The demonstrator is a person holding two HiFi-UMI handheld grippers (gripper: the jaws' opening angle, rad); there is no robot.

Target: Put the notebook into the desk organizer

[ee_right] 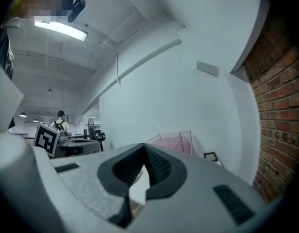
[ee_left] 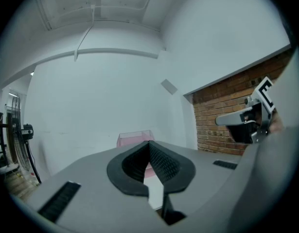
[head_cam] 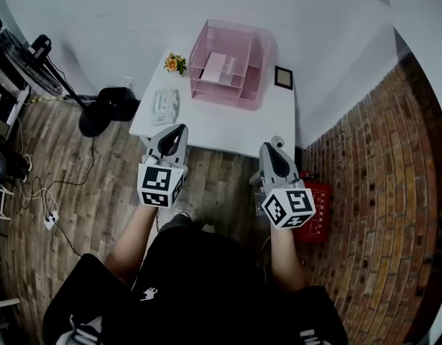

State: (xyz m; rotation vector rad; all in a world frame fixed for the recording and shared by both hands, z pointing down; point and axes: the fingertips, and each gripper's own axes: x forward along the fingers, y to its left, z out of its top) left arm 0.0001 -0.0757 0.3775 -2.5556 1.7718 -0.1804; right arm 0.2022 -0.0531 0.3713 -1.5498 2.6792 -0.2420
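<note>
Both tools hang level, short of the white rectangular table (head_cam: 228, 129). The left gripper (head_cam: 179, 130) is closed tip to tip with nothing in it, and the right gripper (head_cam: 272, 149) matches: pads together, empty. The pale rectangular notebook (head_cam: 219, 67) appears to lie in the upper tier of the translucent pink plastic desk organizer (head_cam: 259, 70) (I judge it placed, though the tint blurs its edges). Best play now is to keep both tools back from the table's near edge and, if it needs squaring, push flat from the open front. The bare tabletop gives generous room; the brown brick wall (head_cam: 379, 164) crowds the right and the white wipes pack (head_cam: 164, 106) sits left
</note>
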